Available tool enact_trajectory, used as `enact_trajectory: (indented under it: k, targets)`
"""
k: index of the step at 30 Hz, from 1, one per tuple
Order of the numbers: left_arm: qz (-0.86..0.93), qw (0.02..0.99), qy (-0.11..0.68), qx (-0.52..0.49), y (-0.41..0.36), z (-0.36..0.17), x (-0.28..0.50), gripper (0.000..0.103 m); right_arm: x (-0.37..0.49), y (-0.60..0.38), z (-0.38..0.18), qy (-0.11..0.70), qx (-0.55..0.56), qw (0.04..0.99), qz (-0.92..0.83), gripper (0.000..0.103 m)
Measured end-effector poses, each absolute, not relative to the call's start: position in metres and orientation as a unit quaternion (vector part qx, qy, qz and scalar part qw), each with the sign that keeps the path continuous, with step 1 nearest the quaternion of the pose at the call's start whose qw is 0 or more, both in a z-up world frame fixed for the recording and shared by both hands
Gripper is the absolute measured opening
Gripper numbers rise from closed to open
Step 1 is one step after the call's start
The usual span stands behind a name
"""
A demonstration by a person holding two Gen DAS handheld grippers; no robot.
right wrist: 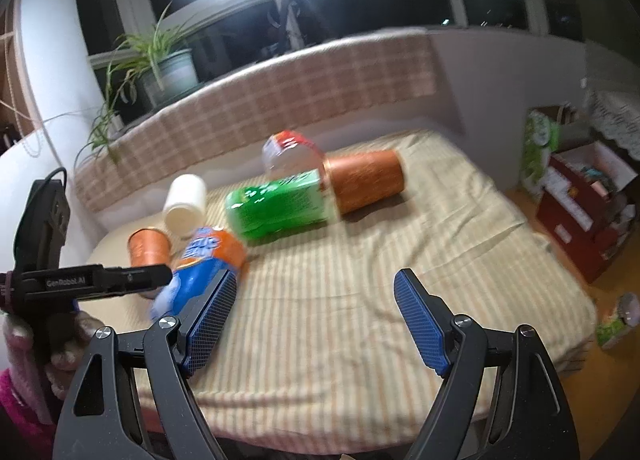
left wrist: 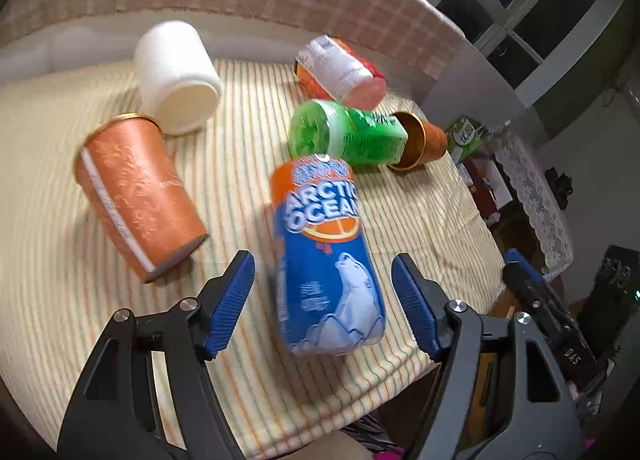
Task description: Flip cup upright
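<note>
The step in hand is judged to be the approach: no cup is held yet. The left gripper (left wrist: 323,302) stands with its jaws spread wide on either side of the blue Arctic Ocean cup (left wrist: 326,256), neither pad touching it. That cup lies on its side near the front edge of the striped tablecloth (left wrist: 248,372), and by its place between the fingers it looks to be the present target. The right gripper (right wrist: 314,320) also stands released, over bare cloth and grasping nothing.

The next move calls for closing on the blue cup's body and turning it so that it stands on its base — which end is the mouth cannot be told.

The other cups are all on their sides: an orange cup (left wrist: 136,196) toward the left edge with a white cup (left wrist: 178,76) touching its rim, a green cup (left wrist: 346,136) mid-cloth, a second orange cup (left wrist: 420,140) at its far end, and a red-and-white cup (left wrist: 340,72) behind.

The left wrist view alone shows the label and the gaps at both pads. The right wrist view adds the left tool's body (right wrist: 92,280) and the hand (right wrist: 60,344) gripping it (blurred).
</note>
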State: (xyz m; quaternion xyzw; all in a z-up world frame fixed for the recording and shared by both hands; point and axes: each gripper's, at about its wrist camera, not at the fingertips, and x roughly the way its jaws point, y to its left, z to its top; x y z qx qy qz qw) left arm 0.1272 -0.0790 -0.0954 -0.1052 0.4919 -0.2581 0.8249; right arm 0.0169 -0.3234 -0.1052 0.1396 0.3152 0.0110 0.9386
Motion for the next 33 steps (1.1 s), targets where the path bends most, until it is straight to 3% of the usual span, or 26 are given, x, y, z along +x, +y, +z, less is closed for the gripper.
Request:
enact_trajectory:
  k: [12,15,21,33]
  targets:
    - [-0.174,0.883,0.434,-0.047,-0.022,-0.063,0.064,0.074,0.09,-0.309,-0.13,0.428,0.237,0.86,0.143,0.081]
    - [-0.14,0.893,0.426,-0.027,-0.01,-0.065,0.048,0.082,0.11,-0.304,-0.139,0.455,0.248,0.84,0.16,0.081]
    - [-0.086,0.899,0.429,-0.004,0.009,-0.078,0.025,0.083,0.148,-0.296,-0.157,0.506,0.291,0.791,0.185,0.081]
    - [-0.063,0.898,0.435,-0.013,0.024,-0.087,0.005,0.083,0.185,-0.268,-0.17,0.554,0.281,0.756,0.206,0.081]
